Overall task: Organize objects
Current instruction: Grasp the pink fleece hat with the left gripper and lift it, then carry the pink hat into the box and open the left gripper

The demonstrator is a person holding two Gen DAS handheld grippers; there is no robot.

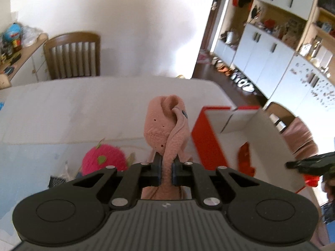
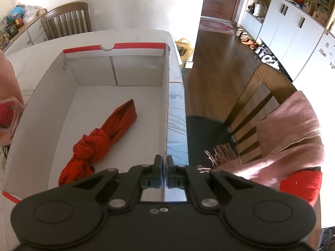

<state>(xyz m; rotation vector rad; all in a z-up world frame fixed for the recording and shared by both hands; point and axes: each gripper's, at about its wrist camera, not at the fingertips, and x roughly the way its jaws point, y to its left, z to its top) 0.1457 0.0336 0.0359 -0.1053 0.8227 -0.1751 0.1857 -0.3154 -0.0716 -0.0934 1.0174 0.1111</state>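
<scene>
My left gripper [image 1: 166, 163] is shut on a pink fleece garment [image 1: 165, 121], which stands up in a bunch past the fingertips, held above the table. The same pink fleece garment [image 2: 8, 83] shows at the left edge of the right wrist view. To its right stands an open cardboard box [image 1: 207, 144], red outside and white inside. My right gripper [image 2: 165, 163] is shut on the top edge of the box's right wall [image 2: 167, 108]. A knotted red cloth [image 2: 100, 140] lies on the box floor. A pink knitted toy with green spots [image 1: 102, 159] lies on the table below the fleece.
The white table [image 1: 83, 104] has a wooden chair [image 1: 72, 56] behind it. Right of the box stands another chair [image 2: 268, 87] draped with a pink fringed scarf [image 2: 293, 133] over a red cushion [image 2: 301, 186]. A black mesh item [image 1: 56, 181] lies by the toy.
</scene>
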